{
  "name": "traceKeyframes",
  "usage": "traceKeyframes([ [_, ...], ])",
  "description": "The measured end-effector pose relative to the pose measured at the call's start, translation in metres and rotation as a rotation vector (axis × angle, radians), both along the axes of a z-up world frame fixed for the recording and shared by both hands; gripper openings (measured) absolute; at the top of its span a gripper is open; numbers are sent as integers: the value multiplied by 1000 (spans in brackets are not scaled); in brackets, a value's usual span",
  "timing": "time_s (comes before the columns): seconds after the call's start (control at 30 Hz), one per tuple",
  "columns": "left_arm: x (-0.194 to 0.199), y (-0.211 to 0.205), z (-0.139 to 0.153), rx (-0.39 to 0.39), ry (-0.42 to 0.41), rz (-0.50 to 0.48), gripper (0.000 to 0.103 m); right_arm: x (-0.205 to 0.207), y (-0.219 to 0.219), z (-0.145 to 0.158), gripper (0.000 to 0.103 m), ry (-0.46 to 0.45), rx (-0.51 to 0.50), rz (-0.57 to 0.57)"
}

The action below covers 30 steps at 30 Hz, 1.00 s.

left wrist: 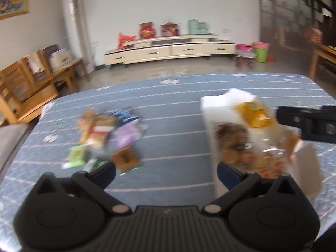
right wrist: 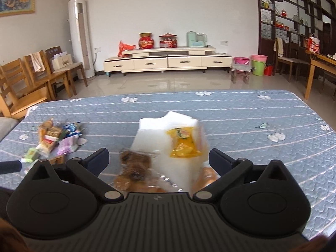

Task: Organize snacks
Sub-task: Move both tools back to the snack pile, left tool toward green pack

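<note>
a living room with a blue quilted cloth (right wrist: 241,126) over a table fills both views. nearest in the right wrist view, the right gripper (right wrist: 159,160) has its jaws spread wide with nothing pinched between them; in the gap lies a clear packet of brown pastry (right wrist: 134,169), blurred, its near end hidden by the gripper body. just beyond it a yellow packet (right wrist: 183,142) lies on top of a white bag (right wrist: 168,126), which sits on the cloth near the middle of the table. to the left, well apart from the bag, a loose pile of snacks (right wrist: 55,140) lies on the cloth: a green packet, a purple one, a blue one and some tan ones, overlapping. in the left wrist view, which is smeared by motion, the left gripper (left wrist: 166,172) is also wide apart and empty, over bare cloth between the pile (left wrist: 105,134) on its left and the bag (left wrist: 216,107) with the pastry on its right; the right gripper (left wrist: 304,124) shows at the right edge near the yellow packet (left wrist: 254,115). farther off are wooden chairs (right wrist: 31,79) at left, a white tower air conditioner (right wrist: 80,35), a cream tv cabinet (right wrist: 168,61) with red jars on it, pink and green buckets (right wrist: 259,64), and a dark shelf wall (right wrist: 294,21) at right.
</note>
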State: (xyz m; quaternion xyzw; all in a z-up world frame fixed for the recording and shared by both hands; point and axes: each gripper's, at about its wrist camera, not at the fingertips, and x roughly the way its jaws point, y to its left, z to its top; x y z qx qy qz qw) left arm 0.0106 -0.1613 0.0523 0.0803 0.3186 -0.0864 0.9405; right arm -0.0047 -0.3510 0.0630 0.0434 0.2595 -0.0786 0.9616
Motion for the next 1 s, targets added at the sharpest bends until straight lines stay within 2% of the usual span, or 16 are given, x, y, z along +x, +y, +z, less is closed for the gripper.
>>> traceKeyframes([
  [0.27, 10, 64, -5, -14, 52, 153, 102, 5, 42, -4, 103, 23, -11, 96],
  [0.6, 25, 128, -20, -74, 87, 261, 102, 23, 79, -17, 103, 70, -27, 178],
  [0.77, 43, 141, -35, -67, 107, 261, 102, 33, 92, -26, 103, 95, -30, 215],
  [1.0, 81, 135, -60, -4, 125, 159, 102, 47, 102, -46, 103, 136, -24, 252],
])
